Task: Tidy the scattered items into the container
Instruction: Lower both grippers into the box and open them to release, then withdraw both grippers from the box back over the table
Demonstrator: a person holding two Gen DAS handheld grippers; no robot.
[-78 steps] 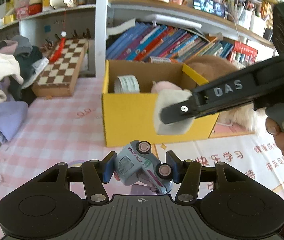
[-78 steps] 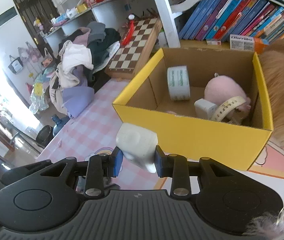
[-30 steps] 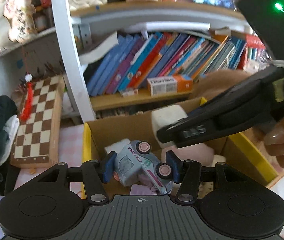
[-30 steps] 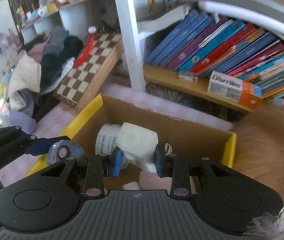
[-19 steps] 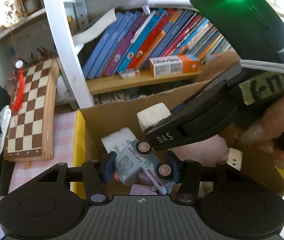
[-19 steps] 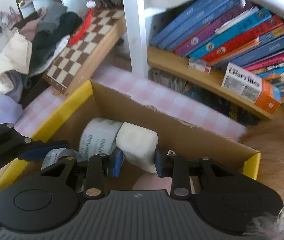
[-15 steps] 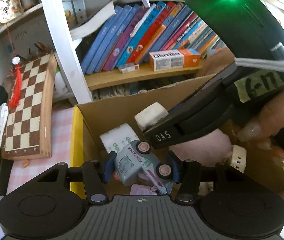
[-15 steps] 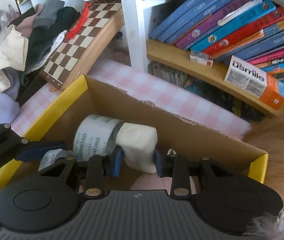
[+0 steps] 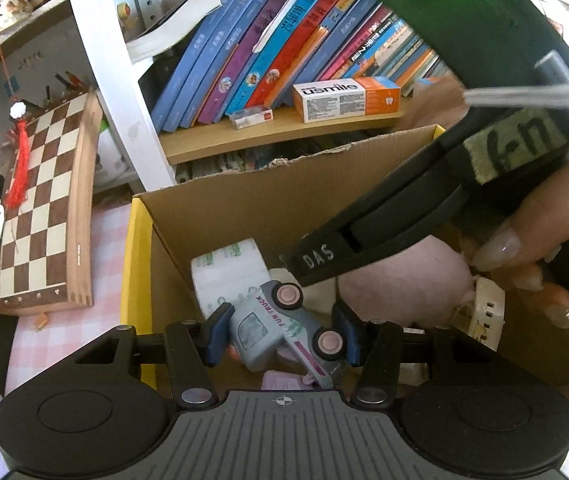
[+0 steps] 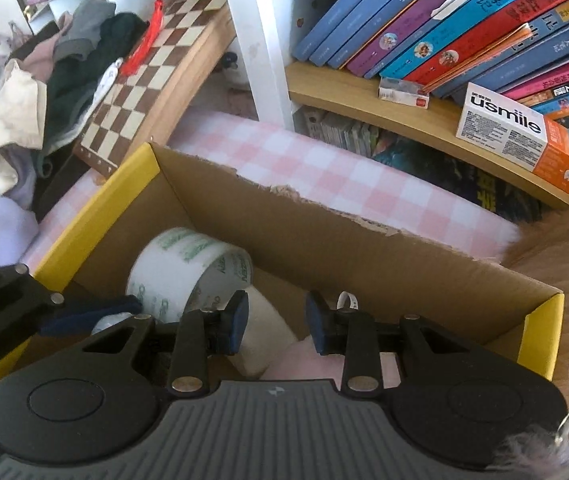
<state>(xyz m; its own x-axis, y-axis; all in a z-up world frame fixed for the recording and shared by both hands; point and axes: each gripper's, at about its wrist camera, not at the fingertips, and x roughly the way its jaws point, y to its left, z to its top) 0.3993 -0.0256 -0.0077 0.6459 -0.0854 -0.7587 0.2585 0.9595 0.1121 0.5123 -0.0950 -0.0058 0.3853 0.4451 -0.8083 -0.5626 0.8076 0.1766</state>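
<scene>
My right gripper (image 10: pixel 276 322) has spread apart, dropping the white foam block (image 10: pixel 262 334) lower-centre into the yellow-rimmed cardboard box (image 10: pixel 364 248); left gripper (image 9: pixel 280 334) remains clamped on the grey-blue toy truck (image 9: pixel 284 330), left to release.

Your left gripper (image 9: pixel 280 330) sits over the open yellow cardboard box (image 9: pixel 137 256), its blue pads (image 9: pixel 217 330) closed on a grey-blue toy car (image 9: pixel 284 332) marked FUN TRUCK, tilted w/ pink wheels facing up. Inside the box you've got a tape roll (image 9: pixel 224 276) just behind the car, a pink plush (image 9: pixel 404 284) to the right and a small white block (image 9: pixel 484 312) beside it, near your fingers (image 9: pixel 524 248). Your right gripper (image 9: pixel 384 236), marked DAS, reaches in from the upper right above the plush; behind the box are a shelf of books (image 9: pixel 276 48), a usmile carton (image 9: pixel 344 98) and a chessboard (image 9: pixel 40 208) at left on pink check cloth (image 9: pixel 100 264).
</scene>
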